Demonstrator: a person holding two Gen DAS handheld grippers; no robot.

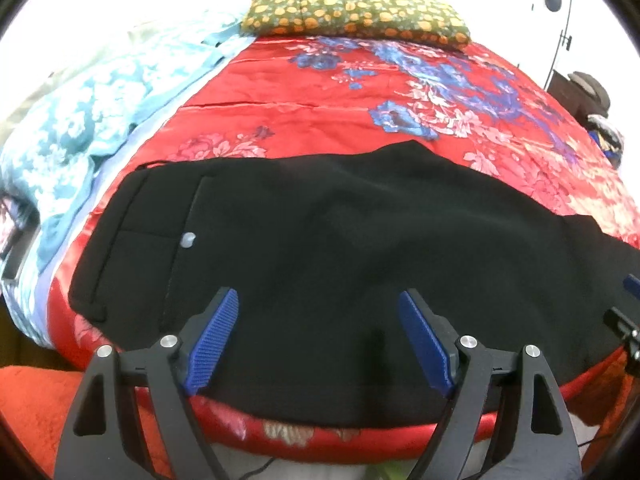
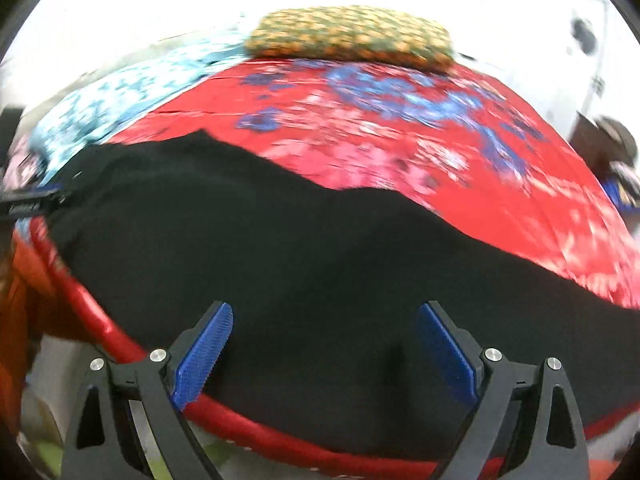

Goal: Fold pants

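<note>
Left wrist view: black pants lie flat across the near edge of the red floral bedspread, waistband end with a pale button on the left side of the garment. Left gripper hangs over the pants' near hem, jaws spread wide, nothing pinched between the blue pads. The green-and-orange pillow sits far beyond the pants; a blue floral blanket lies left of the pants. We judge the next fold needs a grab on the near edge: come down, take both layers, lift evenly with the other hand so the cloth doesn't skew. The pants' right end runs out of frame; a sliver of the other tool shows there.

Right wrist view: motion-blurred. Right gripper is also wide open and empty, over the leg part of the pants, close to the bed's red rim. We can't make out seams, the leg cuffs or how many layers lie here. The pants' far right end is cut off, and things left of the pants are unreadable.
</note>
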